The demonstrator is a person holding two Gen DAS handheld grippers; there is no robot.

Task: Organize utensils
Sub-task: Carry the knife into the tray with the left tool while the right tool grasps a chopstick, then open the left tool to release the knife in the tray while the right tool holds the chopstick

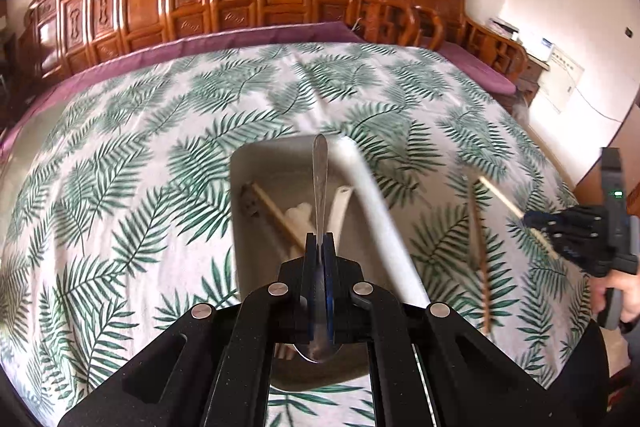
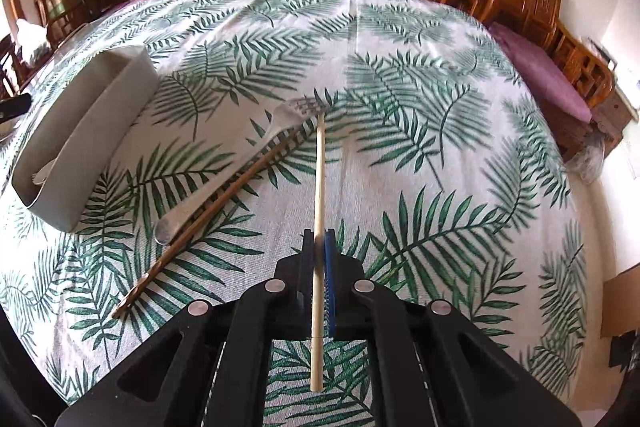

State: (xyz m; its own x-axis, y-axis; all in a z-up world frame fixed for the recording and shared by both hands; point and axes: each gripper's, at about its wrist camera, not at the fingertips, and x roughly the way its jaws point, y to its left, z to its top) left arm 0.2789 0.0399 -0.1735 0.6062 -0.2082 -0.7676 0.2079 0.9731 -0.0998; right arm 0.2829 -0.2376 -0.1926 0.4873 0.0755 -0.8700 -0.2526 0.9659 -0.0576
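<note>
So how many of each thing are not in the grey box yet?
Metal spoon: 1, held above the box
Metal fork: 1
Light chopstick: 1, held
Dark chopstick: 1, as far as I can tell
Total: 4

A leaf-print tablecloth (image 2: 400, 155) carries a grey bin (image 2: 80, 147), fork (image 2: 240, 163) and brown chopsticks (image 2: 224, 203).

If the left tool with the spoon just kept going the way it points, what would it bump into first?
Probably the inside of the grey bin below: the left tool, shut on the spoon, points down into it, toward the utensils already there. Depth is uncertain.
</note>
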